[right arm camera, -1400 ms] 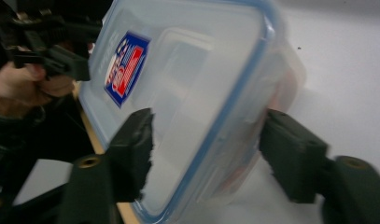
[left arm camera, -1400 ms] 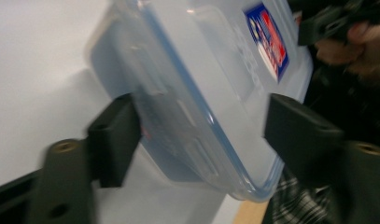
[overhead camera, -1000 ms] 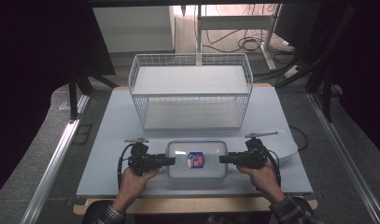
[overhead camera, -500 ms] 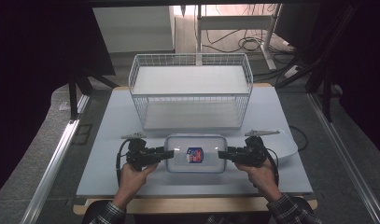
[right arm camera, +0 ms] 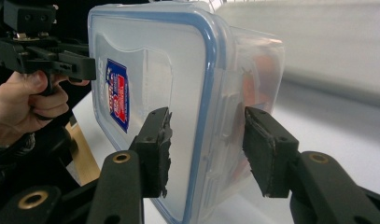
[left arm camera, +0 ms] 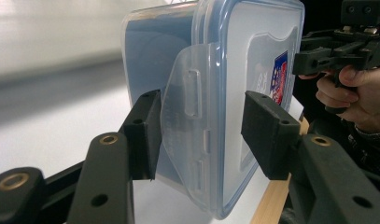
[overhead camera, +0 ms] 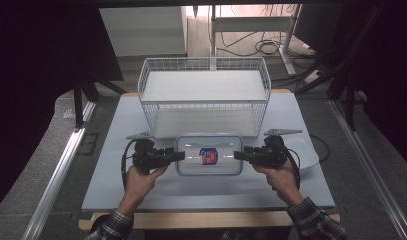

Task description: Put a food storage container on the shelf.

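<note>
Where the counter (overhead camera: 116, 170) meets its near edge, a clear plastic container (overhead camera: 209, 155) with a blue-rimmed lid and a red-and-blue label lies flat, just in front of a white wire basket (overhead camera: 205, 95). The left claw (overhead camera: 179, 156) straddles the container's left end clip, jaws wide, pads apart from the plastic. The right claw (overhead camera: 238, 155) straddles the right end likewise, jaws wide. A hand holds each claw.

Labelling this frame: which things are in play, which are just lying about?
In play:
- clear plastic food container with blue-rimmed lid
- left gripper, jaws open astride its side latch flap
- right gripper, jaws open at the opposite end

Lying about:
- white wire basket
- white dish
</note>
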`<act>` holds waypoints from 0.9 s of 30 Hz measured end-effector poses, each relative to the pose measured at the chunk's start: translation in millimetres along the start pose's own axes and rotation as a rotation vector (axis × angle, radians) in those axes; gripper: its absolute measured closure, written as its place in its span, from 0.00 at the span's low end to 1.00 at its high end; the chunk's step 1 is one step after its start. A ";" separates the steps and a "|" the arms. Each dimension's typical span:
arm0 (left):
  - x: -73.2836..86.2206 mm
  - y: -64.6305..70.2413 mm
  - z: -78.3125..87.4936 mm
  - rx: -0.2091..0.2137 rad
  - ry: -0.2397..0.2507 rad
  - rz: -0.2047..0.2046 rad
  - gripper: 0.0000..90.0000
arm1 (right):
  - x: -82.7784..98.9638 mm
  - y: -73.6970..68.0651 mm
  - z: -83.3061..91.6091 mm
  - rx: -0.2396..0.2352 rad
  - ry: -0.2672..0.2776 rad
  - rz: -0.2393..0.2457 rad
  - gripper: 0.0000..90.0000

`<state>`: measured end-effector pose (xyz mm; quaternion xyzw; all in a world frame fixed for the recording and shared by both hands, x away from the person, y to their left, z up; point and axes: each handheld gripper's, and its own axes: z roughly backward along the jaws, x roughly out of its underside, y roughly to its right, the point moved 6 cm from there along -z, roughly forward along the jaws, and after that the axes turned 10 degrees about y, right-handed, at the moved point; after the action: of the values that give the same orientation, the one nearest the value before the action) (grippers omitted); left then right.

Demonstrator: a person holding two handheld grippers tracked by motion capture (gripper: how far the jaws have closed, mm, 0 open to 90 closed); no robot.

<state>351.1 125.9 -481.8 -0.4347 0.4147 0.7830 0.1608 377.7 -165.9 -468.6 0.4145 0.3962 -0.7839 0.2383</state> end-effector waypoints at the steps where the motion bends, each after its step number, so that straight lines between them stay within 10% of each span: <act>1: -7.1 0.9 0.2 -0.003 0.007 -0.009 0.55 | -7.1 0.1 -0.1 -0.003 0.008 0.005 0.58; 27: -101.1 4.6 6.6 -0.010 0.079 -0.052 0.55 | -108.8 -7.6 -7.5 0.003 0.096 0.062 0.58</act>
<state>402.3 139.3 -395.3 -0.4765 0.4055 0.7630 0.1624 434.9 -150.5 -376.7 0.4641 0.3930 -0.7559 0.2425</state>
